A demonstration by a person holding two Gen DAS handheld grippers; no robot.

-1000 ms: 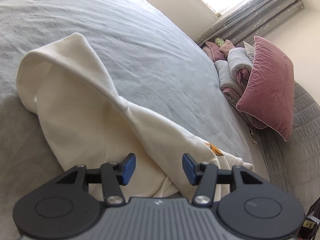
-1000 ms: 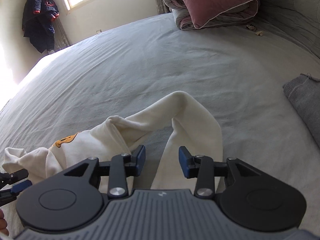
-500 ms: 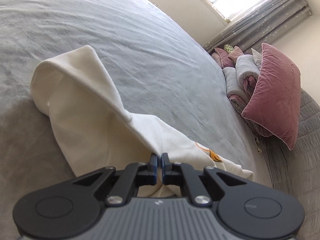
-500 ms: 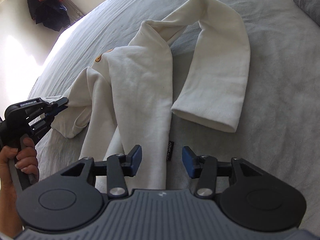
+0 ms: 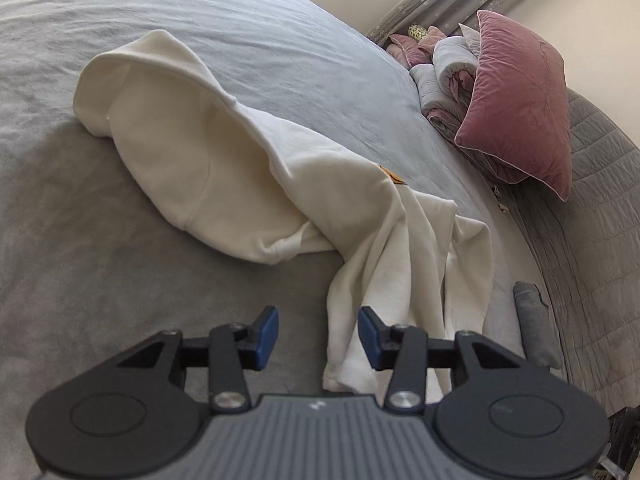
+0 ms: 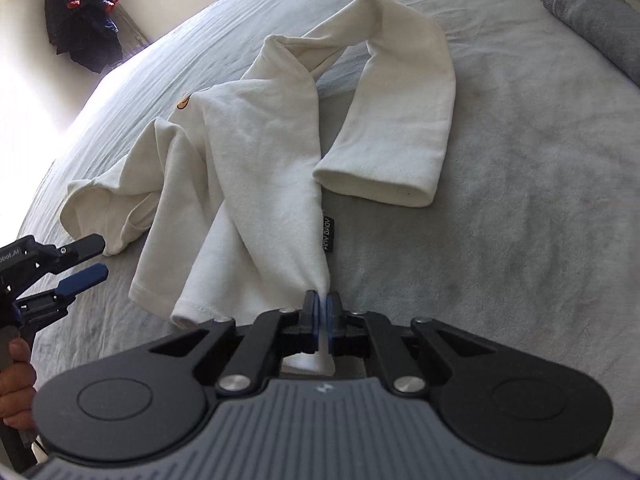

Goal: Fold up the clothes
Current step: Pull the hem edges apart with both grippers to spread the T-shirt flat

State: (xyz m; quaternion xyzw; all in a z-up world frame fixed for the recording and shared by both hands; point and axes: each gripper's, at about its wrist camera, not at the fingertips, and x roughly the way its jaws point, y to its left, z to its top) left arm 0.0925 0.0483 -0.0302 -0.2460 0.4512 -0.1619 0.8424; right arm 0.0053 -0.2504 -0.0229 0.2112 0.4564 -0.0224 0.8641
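While the cream sweatshirt [image 6: 256,152] is lying crumpled on the grey bedspread [image 6: 520,208], the step in hand looks like getting both bottom corners held so the body can be pulled flat before any folding. Starting from the left, the left gripper [image 5: 318,336] is hovering low over the bed with its jaws parted and opening, and nothing is pinched; in its own view the hem corner [image 5: 348,376] is lying just inside its right blue pad [image 5: 370,338], not centred. That corner is bunching into loose pleats, so the gripper is needing to slide a little toward the cloth and scoop under a single layer edge rather than a wad. Moving rightward, the right gripper [image 6: 322,320] is clamping the other hem corner, its pads pressed together with white cloth pinched between them, just below the small black label [image 6: 329,234]. Further right, one sleeve [image 6: 404,92] is looping out and back across the bedspread, its cuff resting beside the body, well apart from the grey folded cloth [image 6: 592,12] at the far edge. Once both corners are held, drawing them apart evenly should keep that sleeve from dragging under the body
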